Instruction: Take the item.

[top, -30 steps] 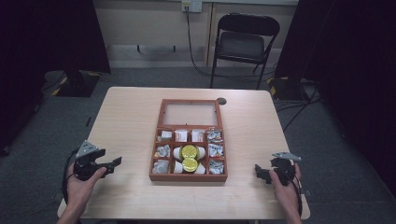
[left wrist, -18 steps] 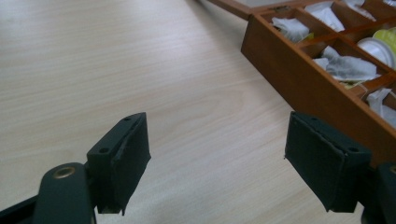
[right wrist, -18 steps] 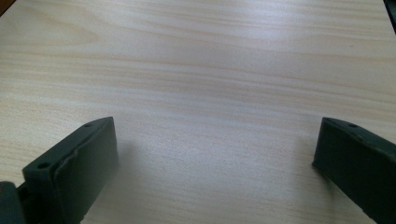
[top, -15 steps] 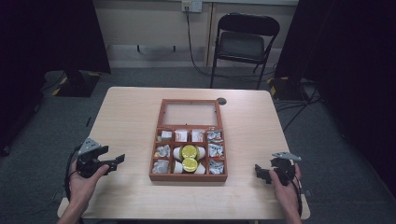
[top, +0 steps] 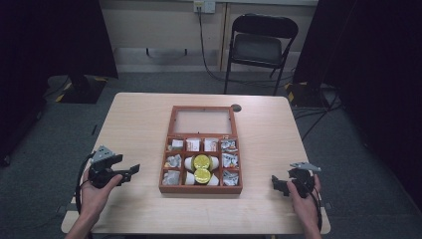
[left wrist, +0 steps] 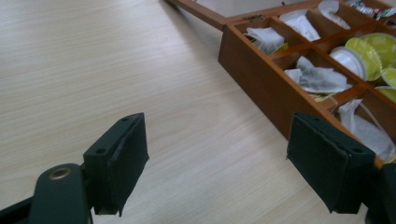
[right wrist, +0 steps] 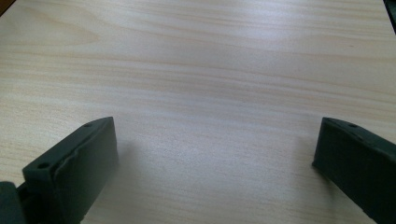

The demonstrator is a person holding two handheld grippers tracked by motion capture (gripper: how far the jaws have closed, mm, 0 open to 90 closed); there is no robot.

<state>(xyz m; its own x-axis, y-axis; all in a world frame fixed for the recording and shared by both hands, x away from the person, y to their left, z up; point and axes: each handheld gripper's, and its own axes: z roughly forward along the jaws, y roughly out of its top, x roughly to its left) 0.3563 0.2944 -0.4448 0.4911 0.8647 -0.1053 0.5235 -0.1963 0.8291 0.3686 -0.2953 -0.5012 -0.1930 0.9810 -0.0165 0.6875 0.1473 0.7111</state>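
1. Right now I see the table, light wood, taking up the middle of the high view, with a dark folding chair standing on the floor beyond its far edge.
2. At the table's centre lies the wooden box, opened flat: its glass-panelled lid lies on the far side, and the divided tray sits nearer me.
3. Inside the tray, the middle compartments hold white cups with yellow-green lids, two lids showing; the side compartments and the far row hold small paper sachets.
4. My left gripper is held in the left hand over the table's near left part, pointing toward the box, apart from it.
5. In the left gripper view its jaws stand wide apart with bare tabletop between them; the box's near wall runs just ahead of the right-hand jaw, not between the two, and nothing is held.
6. My right gripper is held in the right hand near the table's near right corner, well apart from the box.
7. In the right gripper view its jaws are also spread wide, with bare wood grain between and ahead of them.
8. A small dark round spot lies on the table just beside the lid's far right corner; what it is I cannot tell.
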